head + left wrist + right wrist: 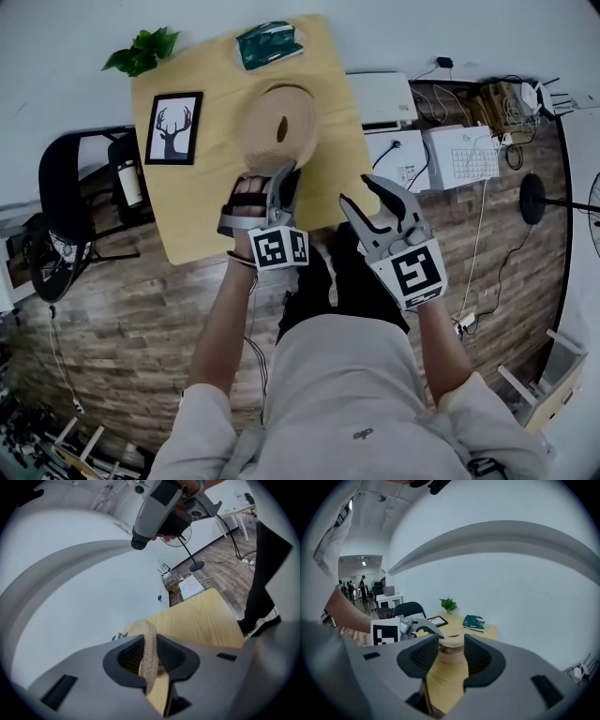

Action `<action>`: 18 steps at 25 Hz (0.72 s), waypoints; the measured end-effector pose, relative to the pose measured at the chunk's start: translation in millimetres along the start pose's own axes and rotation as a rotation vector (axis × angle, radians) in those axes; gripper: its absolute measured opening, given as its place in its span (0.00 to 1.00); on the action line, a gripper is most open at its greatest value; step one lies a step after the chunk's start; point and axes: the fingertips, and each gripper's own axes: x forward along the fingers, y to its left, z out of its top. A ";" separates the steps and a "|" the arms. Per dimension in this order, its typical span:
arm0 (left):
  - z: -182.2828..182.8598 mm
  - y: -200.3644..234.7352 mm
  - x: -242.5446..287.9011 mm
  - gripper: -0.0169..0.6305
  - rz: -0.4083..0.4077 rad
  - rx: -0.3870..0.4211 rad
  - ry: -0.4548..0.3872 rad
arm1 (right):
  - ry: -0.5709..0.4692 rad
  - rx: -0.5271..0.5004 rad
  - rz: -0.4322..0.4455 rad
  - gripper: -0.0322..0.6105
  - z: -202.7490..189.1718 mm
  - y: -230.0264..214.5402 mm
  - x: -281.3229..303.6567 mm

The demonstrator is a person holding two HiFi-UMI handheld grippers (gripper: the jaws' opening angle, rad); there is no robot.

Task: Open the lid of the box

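Note:
A round woven box (279,127) with its lid on stands mid-table on the wooden table (197,220). My left gripper (277,178) is at the box's near side. In the left gripper view the lid's woven rim (149,641) runs between the pads of the left gripper (150,660), and the pads press on it. My right gripper (361,192) hovers to the right of the box, over the table's front edge. In its own view the right gripper (451,656) stands open with nothing between its jaws, and the box (451,645) shows beyond them.
A framed deer picture (173,127) lies left of the box. A plant (142,52) and a green packet (268,44) sit at the table's far edge. A black chair (66,202) stands to the left. White boxes (464,155), cables and a fan stand (534,199) are on the floor at the right.

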 end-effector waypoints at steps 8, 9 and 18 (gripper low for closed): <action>-10.8 14.7 -22.0 0.15 0.031 -0.018 0.039 | -0.013 -0.003 0.019 0.31 6.5 3.4 2.3; -12.7 16.4 -25.1 0.15 0.036 -0.024 0.046 | -0.012 -0.004 0.025 0.31 6.4 4.0 3.2; -24.5 26.3 -46.7 0.15 0.088 -0.089 0.133 | -0.036 -0.035 0.098 0.30 14.6 5.4 9.2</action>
